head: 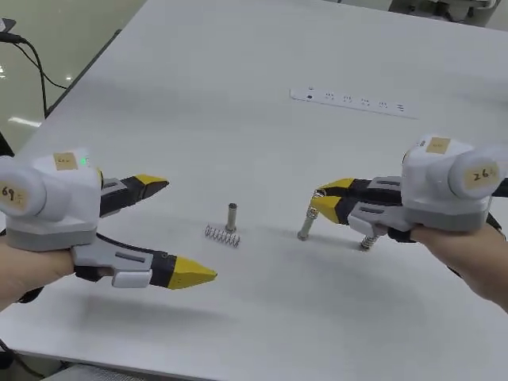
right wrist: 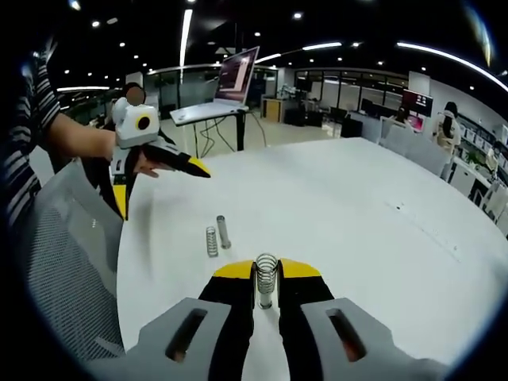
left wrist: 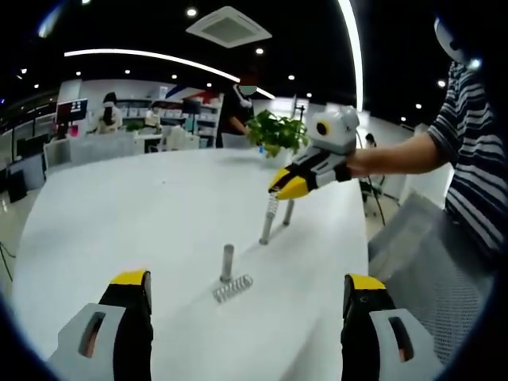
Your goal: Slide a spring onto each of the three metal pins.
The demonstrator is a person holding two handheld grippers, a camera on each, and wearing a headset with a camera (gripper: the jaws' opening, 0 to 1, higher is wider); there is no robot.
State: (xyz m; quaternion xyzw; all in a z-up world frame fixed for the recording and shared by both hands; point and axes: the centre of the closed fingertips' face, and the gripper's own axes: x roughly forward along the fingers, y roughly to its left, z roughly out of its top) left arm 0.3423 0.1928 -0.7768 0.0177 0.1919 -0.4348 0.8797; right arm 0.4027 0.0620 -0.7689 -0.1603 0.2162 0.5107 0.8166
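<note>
- While the right gripper (head: 317,201) pinches a steel coil spring (right wrist: 266,274) over a leaning metal pin (head: 305,228), the left gripper (head: 186,228) hangs spread.
- An upright grey pin (head: 231,215) and a loose wire spring (head: 222,236) sit side by side mid-way across the white table (head: 238,95), with a lit open-plan office (right wrist: 357,95) beyond.

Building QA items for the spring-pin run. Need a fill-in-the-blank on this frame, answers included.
1. The right gripper is shut on a ____.
2. The left gripper hovers over the table with its jaws ____.
3. A loose spring lies flat on the table beside a bare pin that stands ____.
Missing words: spring; open; upright.
</note>
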